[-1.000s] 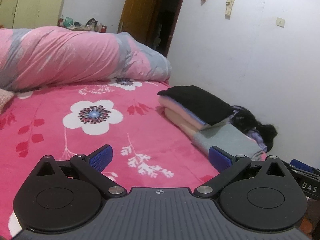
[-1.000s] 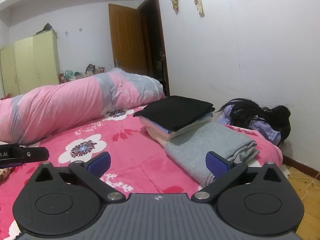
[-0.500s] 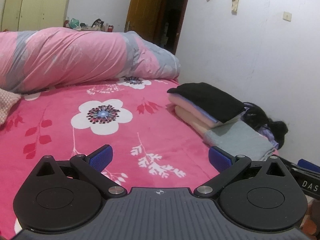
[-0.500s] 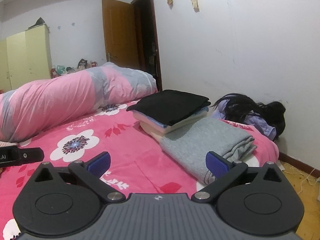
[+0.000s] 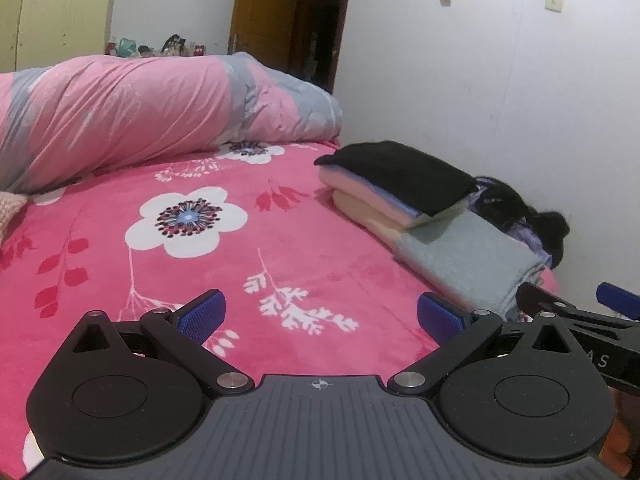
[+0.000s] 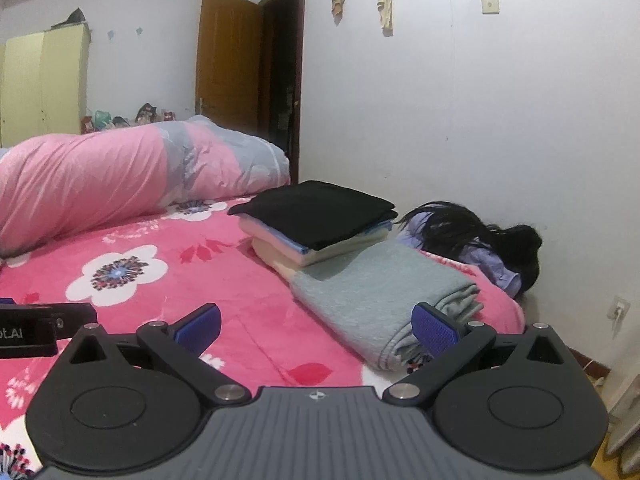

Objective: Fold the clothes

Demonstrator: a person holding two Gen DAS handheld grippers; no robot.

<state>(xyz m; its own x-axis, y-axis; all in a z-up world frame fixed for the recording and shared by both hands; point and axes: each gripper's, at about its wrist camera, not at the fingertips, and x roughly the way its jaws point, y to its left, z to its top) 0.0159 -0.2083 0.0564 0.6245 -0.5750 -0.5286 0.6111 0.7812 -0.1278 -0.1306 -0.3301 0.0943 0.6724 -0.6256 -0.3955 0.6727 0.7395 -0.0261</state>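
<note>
A stack of folded clothes (image 5: 396,184) (image 6: 320,220), black on top over pale blue, pink and cream layers, lies on the right side of the pink flowered bed (image 5: 200,264) (image 6: 200,280). A folded grey garment (image 5: 468,256) (image 6: 372,292) lies just in front of it. A dark, unfolded heap with lilac cloth (image 5: 516,212) (image 6: 480,236) sits against the wall behind them. My left gripper (image 5: 320,314) hovers open over the bedspread, holding nothing. My right gripper (image 6: 316,326) is open too, its right fingertip close to the grey garment's near end.
A rolled pink and grey quilt (image 5: 140,116) (image 6: 140,172) runs across the far side of the bed. The white wall (image 6: 480,120) borders the bed on the right. A wooden door (image 6: 228,60) and yellow wardrobe (image 6: 44,84) stand at the back. A knitted pink item (image 5: 10,208) peeks in at the left.
Both grippers have swung slightly, so the clothes stack and quilt shift right in both views. The right gripper now shows more in the left wrist view. Both stay open.
</note>
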